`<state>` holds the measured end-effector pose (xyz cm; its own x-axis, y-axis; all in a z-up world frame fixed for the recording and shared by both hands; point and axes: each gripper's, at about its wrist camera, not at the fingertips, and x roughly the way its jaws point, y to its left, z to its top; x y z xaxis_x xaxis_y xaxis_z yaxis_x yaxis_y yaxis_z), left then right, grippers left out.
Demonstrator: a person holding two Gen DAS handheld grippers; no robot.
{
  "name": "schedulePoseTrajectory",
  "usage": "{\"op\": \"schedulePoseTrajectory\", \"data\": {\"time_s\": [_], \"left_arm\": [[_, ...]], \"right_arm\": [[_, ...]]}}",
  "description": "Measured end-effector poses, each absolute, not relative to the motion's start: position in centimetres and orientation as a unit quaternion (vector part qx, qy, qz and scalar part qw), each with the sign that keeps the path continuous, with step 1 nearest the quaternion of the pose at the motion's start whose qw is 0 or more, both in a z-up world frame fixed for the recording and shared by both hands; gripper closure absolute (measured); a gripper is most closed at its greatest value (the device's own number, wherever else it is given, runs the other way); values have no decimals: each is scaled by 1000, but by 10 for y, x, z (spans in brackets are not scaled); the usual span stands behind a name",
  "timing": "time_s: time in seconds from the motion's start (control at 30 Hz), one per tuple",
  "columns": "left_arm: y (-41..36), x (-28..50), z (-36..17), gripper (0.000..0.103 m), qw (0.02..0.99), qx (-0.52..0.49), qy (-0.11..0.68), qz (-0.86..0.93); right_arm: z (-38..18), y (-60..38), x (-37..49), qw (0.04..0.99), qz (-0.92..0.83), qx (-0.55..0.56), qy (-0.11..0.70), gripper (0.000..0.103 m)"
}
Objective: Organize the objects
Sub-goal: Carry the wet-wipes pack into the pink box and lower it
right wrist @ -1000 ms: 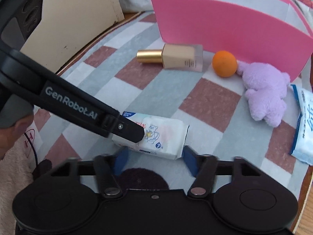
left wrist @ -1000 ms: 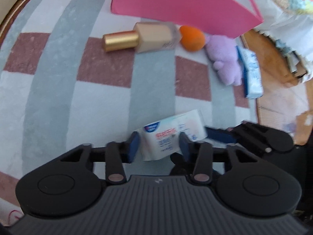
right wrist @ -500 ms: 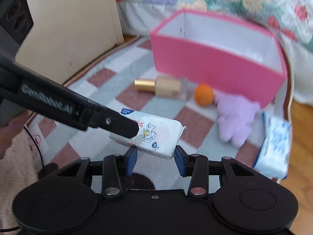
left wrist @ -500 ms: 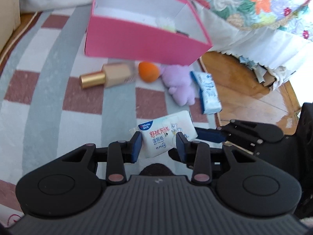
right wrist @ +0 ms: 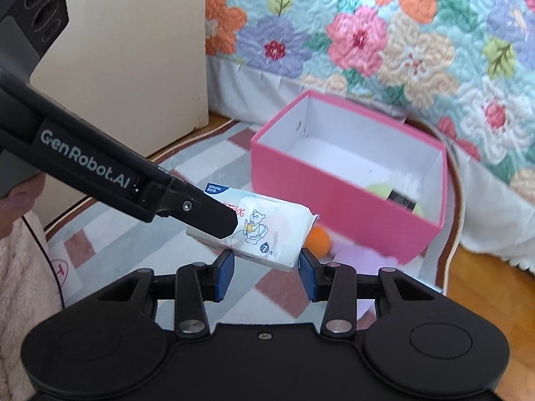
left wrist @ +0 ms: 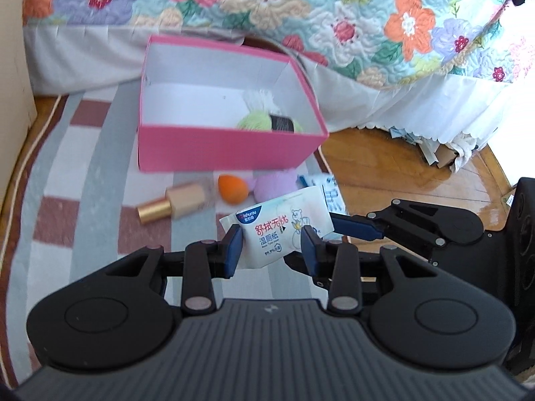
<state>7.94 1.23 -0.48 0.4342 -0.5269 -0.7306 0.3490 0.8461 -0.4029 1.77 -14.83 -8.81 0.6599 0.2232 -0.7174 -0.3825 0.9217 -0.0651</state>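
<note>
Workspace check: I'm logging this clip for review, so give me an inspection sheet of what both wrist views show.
Surface: checked rug on wooden floor.
Job's things: wet-wipes pack held off the rug; pink box holds a green item and a dark one.
Clutter: gold-capped bottle, orange sponge, purple plush and blue-white packet on the rug before the box.
Grippers: left tool and right tool both shut on the pack.
Cables: thin dark cable at the rug's edge.
Surroundings: floral quilt, beige cabinet.
</note>
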Motion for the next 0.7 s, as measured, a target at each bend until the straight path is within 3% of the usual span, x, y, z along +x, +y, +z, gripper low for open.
{"op": "schedulePoseTrajectory", "data": {"time_s": [0.33, 0.7], "left_arm": [[-13, 129, 19, 66, 857, -60, 435, -270], [-33, 239, 3, 66, 864, -86, 444, -223]], "right_arm": [[-60, -159, 66, 912, 149, -163, 345, 56], [-81, -196, 179, 912, 169, -72, 366, 56]]}}
